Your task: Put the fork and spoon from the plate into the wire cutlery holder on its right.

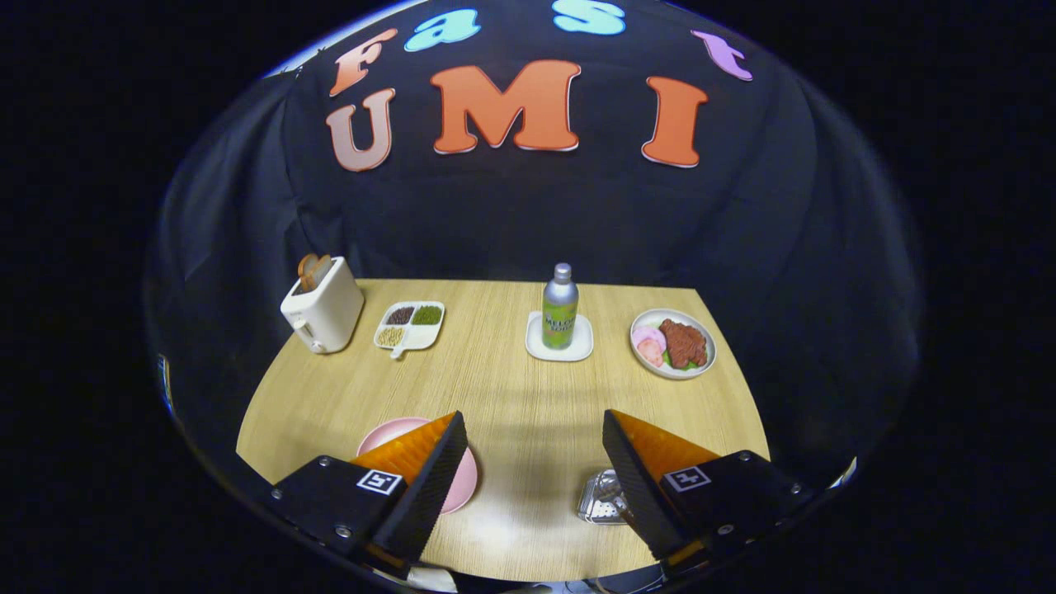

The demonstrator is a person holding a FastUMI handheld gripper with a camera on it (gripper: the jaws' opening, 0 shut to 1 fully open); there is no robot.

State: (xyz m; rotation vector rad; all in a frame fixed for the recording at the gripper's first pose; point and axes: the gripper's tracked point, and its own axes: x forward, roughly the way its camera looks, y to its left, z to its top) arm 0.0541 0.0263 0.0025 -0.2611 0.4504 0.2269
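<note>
gripper (535, 441): fingers spread wide, holding nothing, above the light wooden table (528, 396) | round pink plate (470, 478): partly hidden behind the left finger, fork and spoon not discernible | silvery wire cutlery holder (601, 499): beside the right finger | beyond: white toaster (323, 312), divided white tray (410, 325), green bottle (560, 308) on a white coaster, plate of food (672, 343)

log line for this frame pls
tool open, holding nothing | pink plate under its left finger | wire holder by right finger | fork, spoon hidden | bottle beyond
</note>
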